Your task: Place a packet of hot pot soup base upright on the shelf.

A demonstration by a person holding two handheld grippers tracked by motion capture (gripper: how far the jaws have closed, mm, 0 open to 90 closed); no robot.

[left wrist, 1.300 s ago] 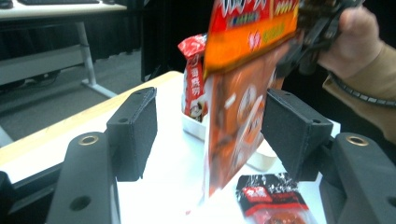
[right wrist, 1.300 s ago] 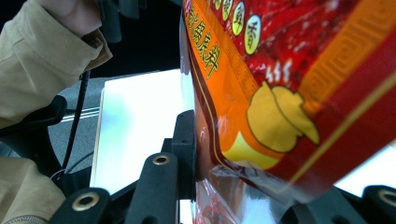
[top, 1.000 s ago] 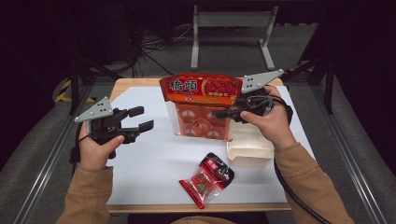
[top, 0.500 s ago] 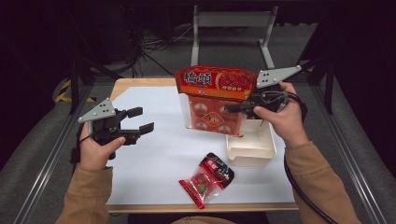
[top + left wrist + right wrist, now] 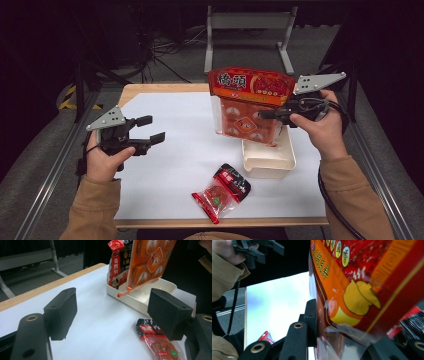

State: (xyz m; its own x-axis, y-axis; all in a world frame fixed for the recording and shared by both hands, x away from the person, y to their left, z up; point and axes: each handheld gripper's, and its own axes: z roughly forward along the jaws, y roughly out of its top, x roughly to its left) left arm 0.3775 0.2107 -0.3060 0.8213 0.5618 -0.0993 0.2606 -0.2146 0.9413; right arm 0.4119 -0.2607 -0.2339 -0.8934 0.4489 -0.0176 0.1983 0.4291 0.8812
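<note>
My right gripper [image 5: 265, 115] is shut on a large red and orange snack bag [image 5: 250, 107], which hangs upright with its lower end over a white tray [image 5: 270, 162]. In the right gripper view the jaws [image 5: 344, 340] pinch the bag [image 5: 367, 285]. Over the table's left side my left gripper [image 5: 152, 129] stands open; its jaws have just been opening and nothing is between them. A small red and black packet [image 5: 222, 190] lies flat near the front edge. In the left gripper view that packet [image 5: 160, 342] lies by the right jaw, and the bag [image 5: 150, 262] dangles into the tray [image 5: 140, 302].
A white sheet [image 5: 175, 150] covers the wooden table. Another red and black pack [image 5: 117, 265] stands in the tray's far end. A grey metal stand [image 5: 247, 30] rises behind the table, with dark floor and cables around it.
My right gripper has carried the big bag to the right, from mid-table to over the white tray. The left jaws have spread a little wider; the left hand has stayed put.
</note>
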